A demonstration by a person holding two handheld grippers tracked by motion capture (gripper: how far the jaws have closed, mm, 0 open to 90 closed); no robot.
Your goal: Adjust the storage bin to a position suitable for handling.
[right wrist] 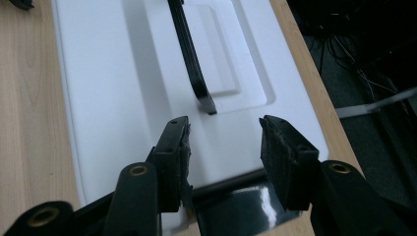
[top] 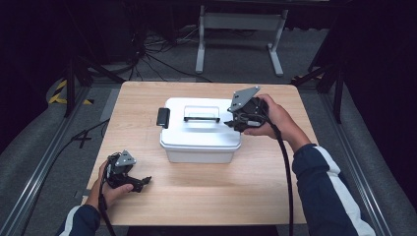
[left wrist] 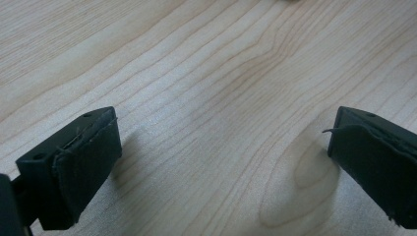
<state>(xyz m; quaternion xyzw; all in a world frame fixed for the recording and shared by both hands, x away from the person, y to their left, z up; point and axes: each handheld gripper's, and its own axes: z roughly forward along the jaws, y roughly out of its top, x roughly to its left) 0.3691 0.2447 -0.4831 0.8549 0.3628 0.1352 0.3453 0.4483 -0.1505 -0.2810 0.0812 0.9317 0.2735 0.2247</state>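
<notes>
I am hovering my right gripper [right wrist: 223, 147], jaws parted, over the white box's [top: 196, 135] right latch [right wrist: 236, 204]; my left gripper [left wrist: 223, 167] is resting open on the table [left wrist: 196, 73].

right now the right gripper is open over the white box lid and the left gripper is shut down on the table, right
Not quite. The left gripper is open, not shut: the left gripper view shows its jaws wide apart over the bare table. The right gripper is indeed open over the white box lid.

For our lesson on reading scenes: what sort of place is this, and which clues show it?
Probably a lab or recording studio: a lone wooden table between floor rails, loose cables behind, dark surroundings.
</notes>
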